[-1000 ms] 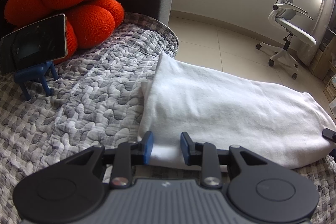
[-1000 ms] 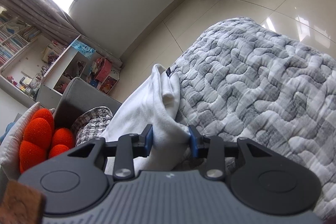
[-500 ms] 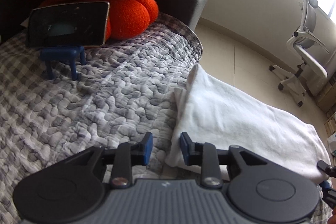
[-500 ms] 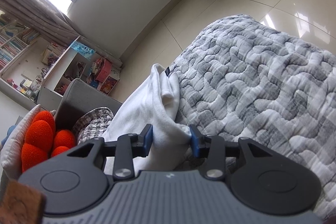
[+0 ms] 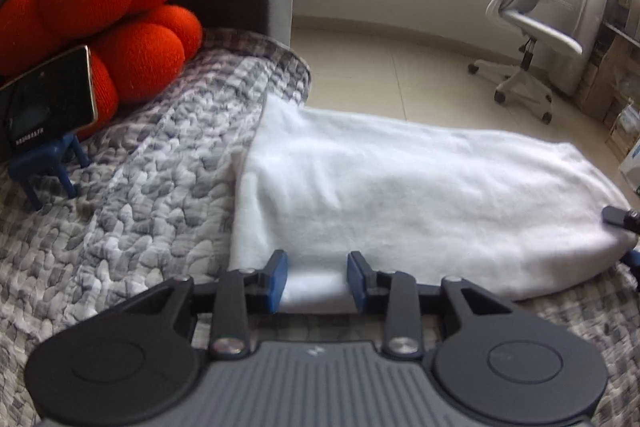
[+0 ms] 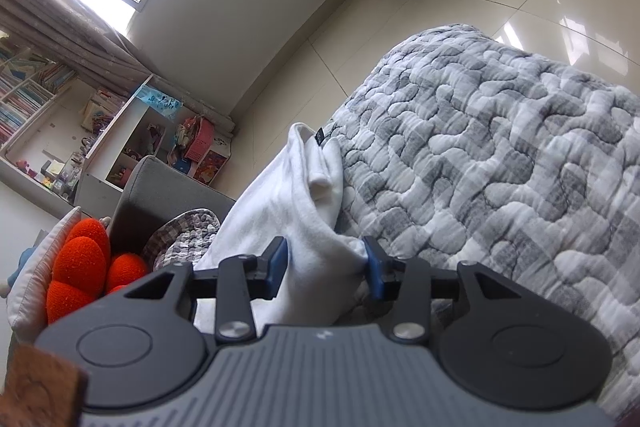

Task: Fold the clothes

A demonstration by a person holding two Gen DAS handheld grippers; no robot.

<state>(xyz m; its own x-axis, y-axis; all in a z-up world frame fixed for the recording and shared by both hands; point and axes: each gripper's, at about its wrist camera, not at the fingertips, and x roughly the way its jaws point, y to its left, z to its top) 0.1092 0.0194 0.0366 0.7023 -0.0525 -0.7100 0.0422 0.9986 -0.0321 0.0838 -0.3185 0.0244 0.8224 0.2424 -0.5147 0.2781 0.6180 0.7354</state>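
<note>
A white garment (image 5: 400,195) lies folded into a long strip on the grey quilted bedcover (image 5: 140,187). My left gripper (image 5: 316,281) is open, its blue pads on either side of the garment's near left corner. In the right wrist view the garment (image 6: 288,195) runs away from me, a small black tag at its far end. My right gripper (image 6: 326,267) is open with its pads around the garment's near end, the cloth bunched between them. The right gripper's tip shows at the strip's right end in the left wrist view (image 5: 624,223).
An orange knitted cushion (image 5: 100,11) and a phone on a blue stand (image 5: 44,119) sit at the left, against a grey sofa arm (image 5: 240,3). A white office chair (image 5: 524,27) stands on the tiled floor. Shelves (image 6: 80,131) line the wall.
The left gripper swung away to the left half a second ago and has come back to the garment's near left corner. The right gripper has stayed around the garment's end.
</note>
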